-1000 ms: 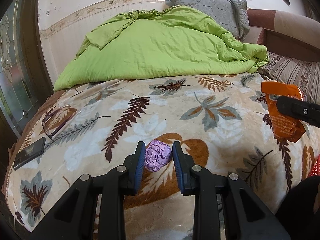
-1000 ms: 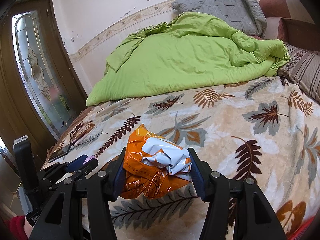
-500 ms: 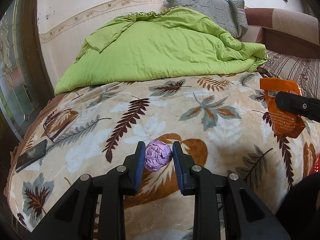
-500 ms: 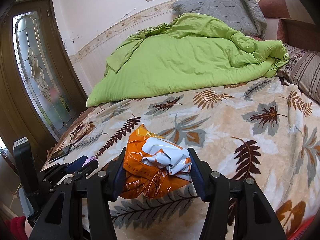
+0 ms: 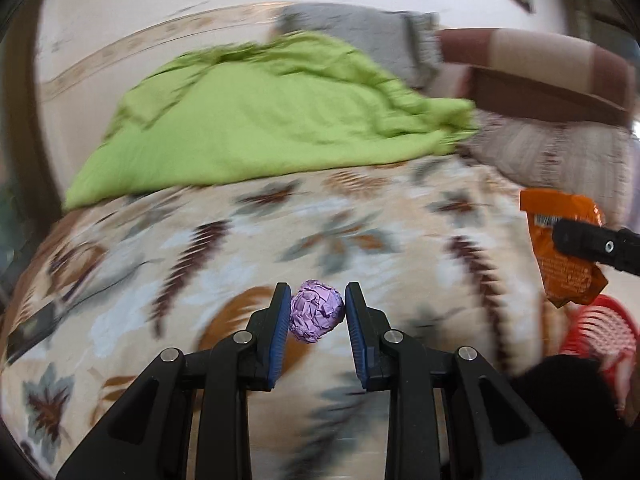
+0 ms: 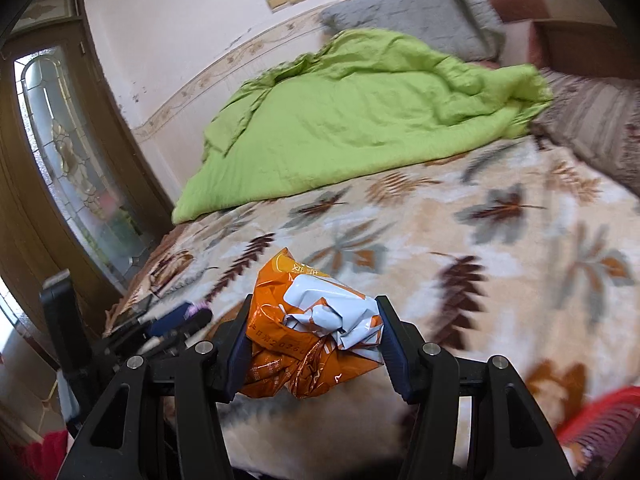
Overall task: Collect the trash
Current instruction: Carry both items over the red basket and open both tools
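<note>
My left gripper (image 5: pixel 317 314) is shut on a crumpled purple paper ball (image 5: pixel 317 315) and holds it above the leaf-patterned blanket (image 5: pixel 360 232). My right gripper (image 6: pixel 312 336) is shut on a crumpled orange snack bag (image 6: pixel 308 344) with a pale inner side. That bag (image 5: pixel 564 252) and the right gripper (image 5: pixel 596 246) also show at the right edge of the left wrist view. The left gripper (image 6: pixel 176 320) shows at the lower left of the right wrist view. A red slatted basket (image 5: pixel 596 332) sits low at the right, also seen in the right wrist view (image 6: pixel 600 428).
A rumpled green quilt (image 5: pixel 260 120) covers the far half of the bed, with a grey pillow (image 5: pixel 360 32) and a brown headboard (image 5: pixel 540 72) behind it. A dark phone (image 5: pixel 28 332) lies near the bed's left edge. A glass-panelled wooden door (image 6: pixel 68 152) stands at the left.
Both grippers have swung to the right and pulled back from the bed, each still holding its item. The red basket has come into both views. The frames are now motion-blurred.
</note>
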A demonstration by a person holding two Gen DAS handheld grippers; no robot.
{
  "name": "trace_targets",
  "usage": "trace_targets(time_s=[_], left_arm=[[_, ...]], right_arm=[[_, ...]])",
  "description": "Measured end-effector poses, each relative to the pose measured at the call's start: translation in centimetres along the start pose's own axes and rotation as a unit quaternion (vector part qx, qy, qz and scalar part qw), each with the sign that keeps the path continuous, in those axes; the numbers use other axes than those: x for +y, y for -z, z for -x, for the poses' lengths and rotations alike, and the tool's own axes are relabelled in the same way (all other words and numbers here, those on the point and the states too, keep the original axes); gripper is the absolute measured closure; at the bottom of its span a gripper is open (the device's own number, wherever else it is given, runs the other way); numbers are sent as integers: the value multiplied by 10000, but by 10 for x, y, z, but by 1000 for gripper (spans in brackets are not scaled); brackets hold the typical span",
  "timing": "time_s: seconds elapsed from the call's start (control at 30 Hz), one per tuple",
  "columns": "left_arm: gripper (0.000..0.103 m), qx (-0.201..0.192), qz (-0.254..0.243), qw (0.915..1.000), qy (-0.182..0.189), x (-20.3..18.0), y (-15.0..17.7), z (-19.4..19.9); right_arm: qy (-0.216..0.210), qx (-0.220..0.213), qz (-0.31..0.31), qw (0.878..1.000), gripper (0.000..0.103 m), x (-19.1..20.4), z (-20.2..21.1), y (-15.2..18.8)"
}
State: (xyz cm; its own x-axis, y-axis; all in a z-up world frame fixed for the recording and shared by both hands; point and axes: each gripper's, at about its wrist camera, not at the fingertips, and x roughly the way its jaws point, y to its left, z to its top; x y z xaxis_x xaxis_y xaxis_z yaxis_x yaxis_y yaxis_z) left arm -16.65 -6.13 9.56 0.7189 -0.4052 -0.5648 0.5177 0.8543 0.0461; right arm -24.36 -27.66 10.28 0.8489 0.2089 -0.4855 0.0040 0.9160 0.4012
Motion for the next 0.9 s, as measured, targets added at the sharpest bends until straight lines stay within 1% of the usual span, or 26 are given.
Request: trace_targets(time_s=[0.03,0.07,0.13,0.17,0.23,0.27,0.3,0.33,0.37,0.43,0.47,0.5,0.53,0.57,0.6,0.63,0.67,0.73,0.8,0.87,0.9], left_arm=[[76,-15,-54,9996,279,-15,-5,5],[76,-34,-93,9990,447,-25,-9,8],[76,-29,-286,9950,957,-56,-17,15],[76,-39,-366,9928,1137,-69,-20,19],[76,8,-585,9837,1701,-105,-27,27],[76,56,-652,9788,1942,-119,-29,29],[76,119,-704,9734,2178,-133,-30,31],[76,276,-777,9628,2575,-155,-32,32],[76,418,-829,9539,2855,-172,-32,30],[76,667,-874,9401,3227,-199,-31,26],[76,828,-888,9319,3419,-212,-28,22],[76,1029,-925,9219,3620,-225,-24,18],[71,1150,-952,9161,3721,-233,-20,15],[64,1317,-1017,9102,3792,-244,-15,10],[46,1398,-1069,9096,3764,-251,-11,6],[41,1389,-1060,9116,3720,-254,-9,5],[41,1349,-1026,9129,3713,-254,-8,6],[41,1264,-1041,9147,3694,-251,-8,10],[40,1125,-1069,9230,3522,-238,-11,13],[32,926,-1020,9327,3333,-223,-15,17],[26,768,-995,9388,3207,-214,-17,22]], right_arm=[[129,-55,-25,9999,42,-10,18,2],[248,-101,-72,9996,42,-18,34,3],[529,-210,-261,9980,42,-40,67,8],[683,-261,-407,9965,42,-53,87,12],[960,-352,-646,9927,42,-76,118,19],[1183,-437,-811,9887,42,-90,141,25],[1295,-481,-902,9863,42,-98,153,27],[1476,-562,-1071,9816,42,-110,172,33],[1620,-623,-1220,9772,42,-120,188,38],[1801,-670,-1442,9707,41,-136,210,48],[1873,-684,-1556,9675,41,-143,219,54],[1930,-685,-1647,9648,40,-149,223,60],[1963,-665,-1727,9629,38,-153,225,64],[1946,-621,-1890,9605,36,-160,225,70],[1834,-589,-2049,9596,35,-166,224,74],[1784,-539,-2131,9591,32,-168,222,77],[1830,-450,-2191,9573,28,-171,219,79],[2018,-411,-2124,9552,24,-170,218,79],[2059,-405,-2014,9568,22,-169,217,76],[2324,-406,-1898,9531,21,-160,214,72],[2484,-416,-1782,9512,21,-153,213,72]])
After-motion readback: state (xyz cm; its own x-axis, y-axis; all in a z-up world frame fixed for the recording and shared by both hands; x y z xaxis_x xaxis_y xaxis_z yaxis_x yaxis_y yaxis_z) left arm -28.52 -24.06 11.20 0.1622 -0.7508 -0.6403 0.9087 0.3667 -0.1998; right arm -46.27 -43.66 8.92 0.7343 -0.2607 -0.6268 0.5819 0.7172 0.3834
